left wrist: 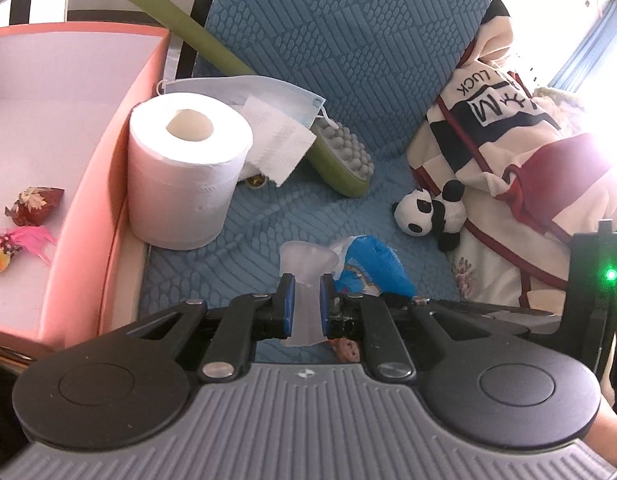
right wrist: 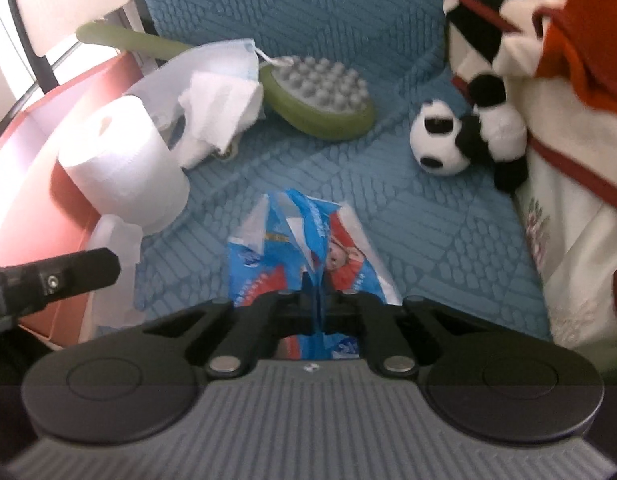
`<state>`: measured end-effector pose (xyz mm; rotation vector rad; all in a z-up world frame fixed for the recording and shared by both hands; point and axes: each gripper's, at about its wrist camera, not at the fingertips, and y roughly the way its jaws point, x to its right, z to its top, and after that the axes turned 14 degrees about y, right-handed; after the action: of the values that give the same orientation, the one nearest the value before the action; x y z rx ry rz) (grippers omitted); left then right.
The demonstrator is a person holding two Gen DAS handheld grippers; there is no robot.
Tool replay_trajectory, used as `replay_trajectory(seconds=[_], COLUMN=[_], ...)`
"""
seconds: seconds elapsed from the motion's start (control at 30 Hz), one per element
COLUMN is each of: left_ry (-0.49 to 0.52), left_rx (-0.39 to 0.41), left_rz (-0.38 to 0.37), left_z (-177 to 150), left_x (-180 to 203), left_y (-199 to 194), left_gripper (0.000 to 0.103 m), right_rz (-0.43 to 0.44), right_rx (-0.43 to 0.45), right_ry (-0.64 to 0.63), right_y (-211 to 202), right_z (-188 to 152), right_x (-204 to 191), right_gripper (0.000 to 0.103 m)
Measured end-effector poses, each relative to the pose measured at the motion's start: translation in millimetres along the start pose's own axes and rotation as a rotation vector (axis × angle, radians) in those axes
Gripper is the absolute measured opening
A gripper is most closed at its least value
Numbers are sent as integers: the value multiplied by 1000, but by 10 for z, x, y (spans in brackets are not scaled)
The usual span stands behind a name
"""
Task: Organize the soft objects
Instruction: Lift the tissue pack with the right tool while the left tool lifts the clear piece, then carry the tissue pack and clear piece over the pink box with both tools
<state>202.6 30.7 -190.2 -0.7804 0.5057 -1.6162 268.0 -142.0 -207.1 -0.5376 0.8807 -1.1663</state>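
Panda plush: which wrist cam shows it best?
Right wrist. The panda plush appears larger there, nearer the frame's centre, face and body unobstructed, though slightly blurred. The left wrist view shows the whole toy too, sharper but smaller, against the striped blanket.

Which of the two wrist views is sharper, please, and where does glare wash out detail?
Left wrist view: sharp; the white toilet paper roll is crisp, glare bleaches the right edge beside the striped cream, black and red fabric. Right wrist view: softer, the black and white panda plush smeared, the roll overexposed, a dim band crossing the bottom.
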Motion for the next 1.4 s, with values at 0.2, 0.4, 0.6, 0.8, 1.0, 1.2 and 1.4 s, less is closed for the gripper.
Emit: replay_trajectory(seconds=[0.2,0.4,0.6,0.8,1.0,1.2,1.4], left_ry=[-4,-6,-12,-15,-51,-96,-125], left_rx=[27,65,80,102,123,152,166], left_rz=[-5,-8,-2,9,50,98,160], left_z=[36,101,196,288,312,326,285], left_x=[13,-15,-112,-275,-577,-916,-1294], left_y=[-241,-544,-721,-892,-1121,-1353,-1584], left_gripper=[15,15,15,15,15,15,15], right_rz=[38,77,95,143,204,271,327], right_rx=[61,123,186,216,235,237,210], right_ry=[23,31,-9,-15,-60,-134,-175], right_y=[-350,-766,-1065,-1241,-1345,-1385,-1330], right_z=[65,99,135,166,158,101,17], right_x=[-101,-250,-445,-715,-1110,-1617,-2024], right_gripper=[4,4,4,4,4,4,4])
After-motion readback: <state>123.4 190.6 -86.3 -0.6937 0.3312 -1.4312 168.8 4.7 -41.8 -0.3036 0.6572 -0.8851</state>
